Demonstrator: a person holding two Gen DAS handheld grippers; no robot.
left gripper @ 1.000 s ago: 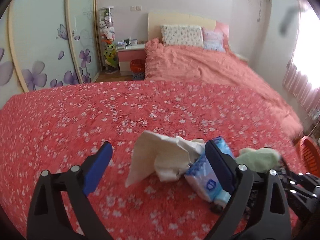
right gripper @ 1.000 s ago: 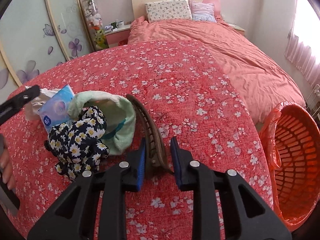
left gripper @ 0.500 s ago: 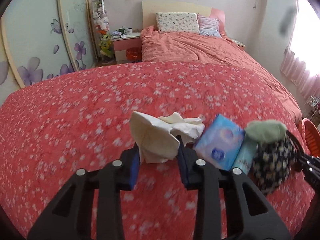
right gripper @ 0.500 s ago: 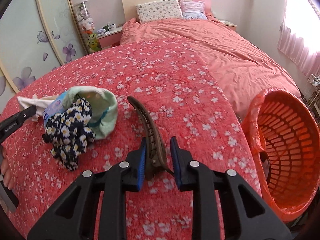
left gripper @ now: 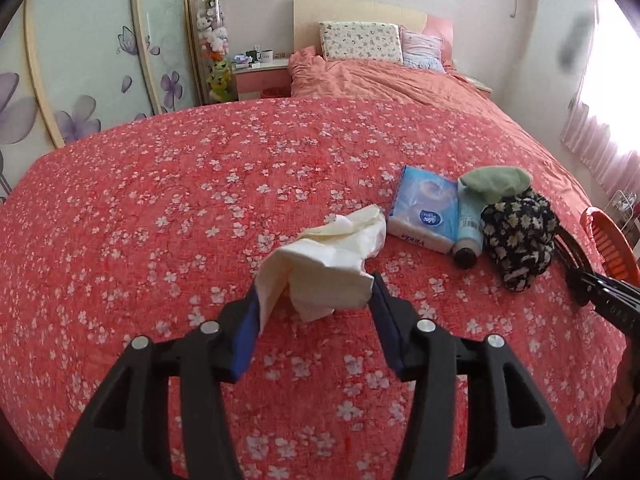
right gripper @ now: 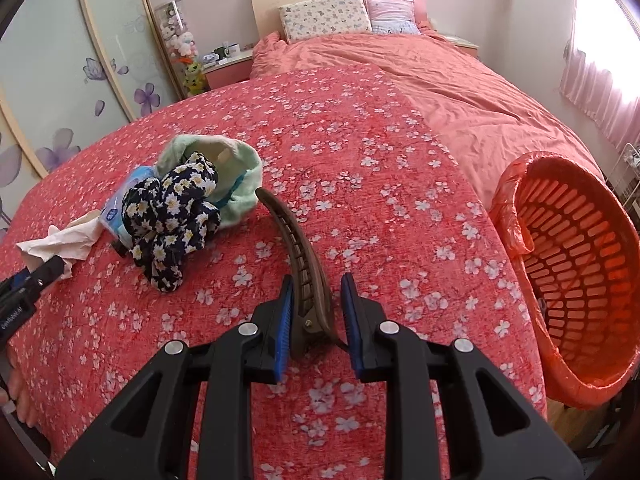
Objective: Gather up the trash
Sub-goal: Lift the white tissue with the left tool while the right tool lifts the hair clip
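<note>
The left gripper (left gripper: 314,300) had its blue-padded jaws about half apart and opening, with a crumpled cream-white paper tissue (left gripper: 324,268) between them. The tissue bulged out to both pads, so it looked lightly held rather than pinched; whether it was clear of the bedspread could not be told. As the obvious piece of trash on the bed, it was probably the thing being collected.

The orange slotted plastic wastebasket lined with an orange bag (right gripper: 576,276) stood off the edge of the red bedspread printed with small white blossoms (right gripper: 360,152), tipped so that its mouth faced the bed, likely to make dropping things in easier. The tissue lay well apart from the wastebasket, on the far side of the other things from it.

The right gripper (right gripper: 316,312), nearest the wastebasket, had its jaws drawn close on the hinge end of a long brown plastic hair claw clip (right gripper: 298,248). The left pad pressed on the clip, a sliver of gap showed at the right pad, and the clip's toothed end pointed away over the bedspread.

Further from the wastebasket than the clip sat a cluster: a dark fabric scrunchie with a white daisy print (right gripper: 172,216) resting against a pale green fleece headband (right gripper: 224,168), then a small pale blue bottle with a dark cap (left gripper: 468,232), then a light blue soft pack of tissues (left gripper: 424,212), with the crumpled tissue just beyond it. These looked like belongings, not trash.
</note>
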